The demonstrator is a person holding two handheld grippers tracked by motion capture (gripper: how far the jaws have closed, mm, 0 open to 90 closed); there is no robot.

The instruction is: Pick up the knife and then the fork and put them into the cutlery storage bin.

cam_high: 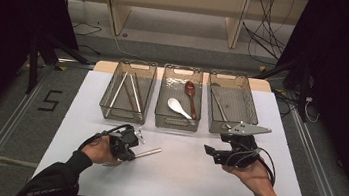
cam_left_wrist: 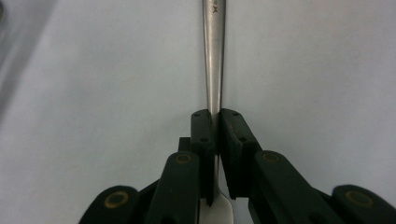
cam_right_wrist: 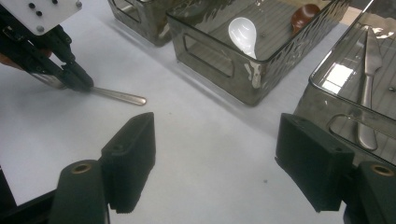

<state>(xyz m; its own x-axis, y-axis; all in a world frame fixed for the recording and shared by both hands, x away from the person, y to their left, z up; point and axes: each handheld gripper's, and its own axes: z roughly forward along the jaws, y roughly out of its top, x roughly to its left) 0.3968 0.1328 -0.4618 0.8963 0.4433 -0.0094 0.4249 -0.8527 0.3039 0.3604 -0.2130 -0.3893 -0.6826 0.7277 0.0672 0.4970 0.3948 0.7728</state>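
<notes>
- Left gripper [cam_high: 132, 149]: jaws clamped on the handle of a metal utensil [cam_high: 148, 152] lying on the white table [cam_high: 177, 184], at about 7 o'clock from the middle bin [cam_high: 176, 122]. The handle points toward 3 o'clock.
- Judgement: lifting level should keep the thin handle from pivoting between the pads.
- Writing: a stamped mark at the handle's end, seen in the left gripper view, is too blurred to read.
- Right gripper [cam_high: 212, 153]: jaws wide apart, holding nothing, at 6 o'clock from the right bin [cam_high: 229, 127].
</notes>
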